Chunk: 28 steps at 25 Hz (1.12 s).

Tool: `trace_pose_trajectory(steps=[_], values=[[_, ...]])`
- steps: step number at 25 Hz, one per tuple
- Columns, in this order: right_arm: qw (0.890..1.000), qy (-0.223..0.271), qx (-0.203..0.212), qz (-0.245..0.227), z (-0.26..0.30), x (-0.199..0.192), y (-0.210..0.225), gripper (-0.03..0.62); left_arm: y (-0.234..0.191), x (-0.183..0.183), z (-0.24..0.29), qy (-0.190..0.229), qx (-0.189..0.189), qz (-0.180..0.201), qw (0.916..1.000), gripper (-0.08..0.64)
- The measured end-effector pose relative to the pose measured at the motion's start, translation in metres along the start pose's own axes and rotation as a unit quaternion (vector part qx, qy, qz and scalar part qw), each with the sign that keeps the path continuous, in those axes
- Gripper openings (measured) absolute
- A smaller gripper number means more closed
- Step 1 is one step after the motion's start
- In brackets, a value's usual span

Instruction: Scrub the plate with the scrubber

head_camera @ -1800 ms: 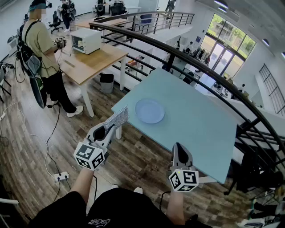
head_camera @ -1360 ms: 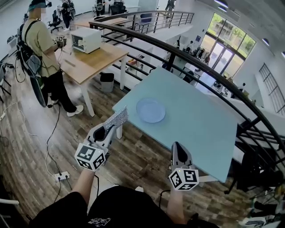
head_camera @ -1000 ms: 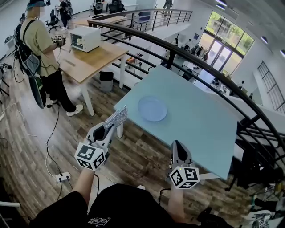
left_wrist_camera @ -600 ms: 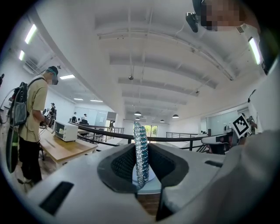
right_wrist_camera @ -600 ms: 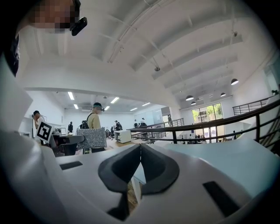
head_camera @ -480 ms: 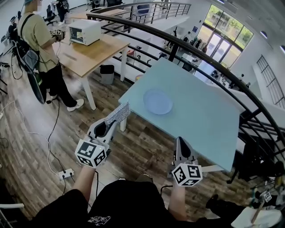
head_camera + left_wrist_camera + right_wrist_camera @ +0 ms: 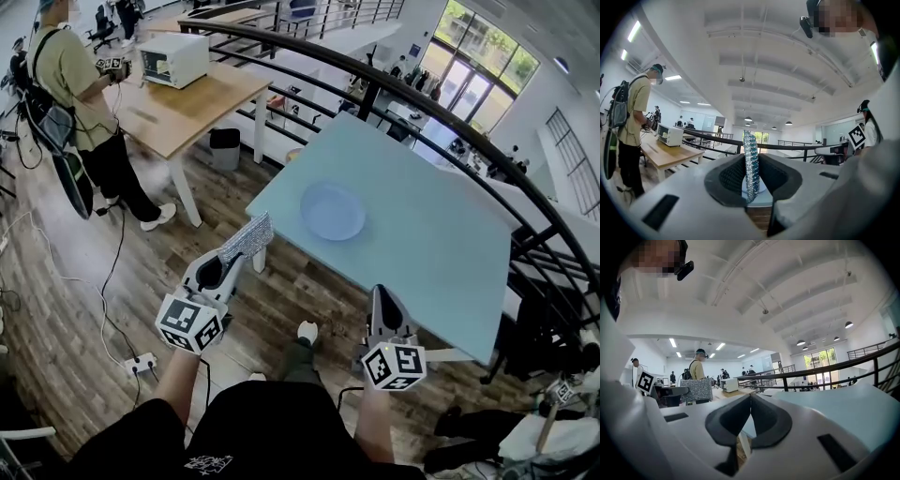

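A pale blue plate (image 7: 333, 210) lies on the light blue table (image 7: 441, 253), near its left corner. My left gripper (image 7: 242, 248) is shut on a silvery mesh scrubber (image 7: 247, 238), held short of the table's near-left edge. In the left gripper view the scrubber (image 7: 751, 164) stands on edge between the jaws. My right gripper (image 7: 379, 298) is shut with nothing in it, just short of the table's near edge. From the right gripper view the scrubber (image 7: 696, 390) shows at left, and the jaws meet with nothing between them (image 7: 750, 396).
A black curved railing (image 7: 375, 89) runs behind the table. A wooden table (image 7: 183, 103) with a white oven (image 7: 173, 58) stands at upper left, a person (image 7: 80, 103) beside it. Cables and a power strip (image 7: 141, 362) lie on the wood floor.
The view has shifted closer to the table. Both grippers have kept their hold and moved forward with me; a foot now shows on the floor between them.
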State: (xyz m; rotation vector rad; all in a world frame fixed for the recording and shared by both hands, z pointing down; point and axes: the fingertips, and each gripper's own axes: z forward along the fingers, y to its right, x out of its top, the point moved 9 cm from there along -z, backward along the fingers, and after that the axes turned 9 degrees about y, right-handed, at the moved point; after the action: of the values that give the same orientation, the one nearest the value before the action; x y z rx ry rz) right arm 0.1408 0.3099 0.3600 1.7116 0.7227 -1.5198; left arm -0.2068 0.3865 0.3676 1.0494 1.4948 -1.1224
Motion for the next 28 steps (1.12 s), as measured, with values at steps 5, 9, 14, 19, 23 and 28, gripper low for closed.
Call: trace_pose_trajectory(steps=[5, 9, 14, 19, 23, 28], values=[[1.000, -0.006, 0.005, 0.012, 0.044, -0.003, 0.037, 0.008, -0.009, -0.009, 0.048, -0.008, 0.008, 0.000, 0.9999, 0.085], [1.000, -0.011, 0.008, 0.022, 0.080, -0.008, 0.069, 0.008, -0.013, -0.020, 0.089, -0.017, 0.016, -0.005, 0.9997, 0.084], [0.999, -0.028, 0.015, 0.035, 0.124, -0.013, 0.109, 0.008, -0.012, -0.027, 0.145, -0.030, 0.019, -0.004, 0.9994, 0.084], [0.998, -0.048, 0.030, 0.041, 0.165, -0.019, 0.151, 0.008, -0.008, -0.040, 0.196, -0.045, 0.029, -0.008, 0.9985, 0.084], [0.995, -0.066, 0.054, 0.051, 0.190, -0.021, 0.178, 0.008, 0.001, -0.049, 0.233, -0.055, 0.027, -0.010, 0.9981, 0.084], [0.990, -0.097, 0.080, 0.061, 0.220, -0.039, 0.205, 0.008, 0.003, -0.069, 0.269, -0.073, 0.023, -0.019, 0.9968, 0.084]])
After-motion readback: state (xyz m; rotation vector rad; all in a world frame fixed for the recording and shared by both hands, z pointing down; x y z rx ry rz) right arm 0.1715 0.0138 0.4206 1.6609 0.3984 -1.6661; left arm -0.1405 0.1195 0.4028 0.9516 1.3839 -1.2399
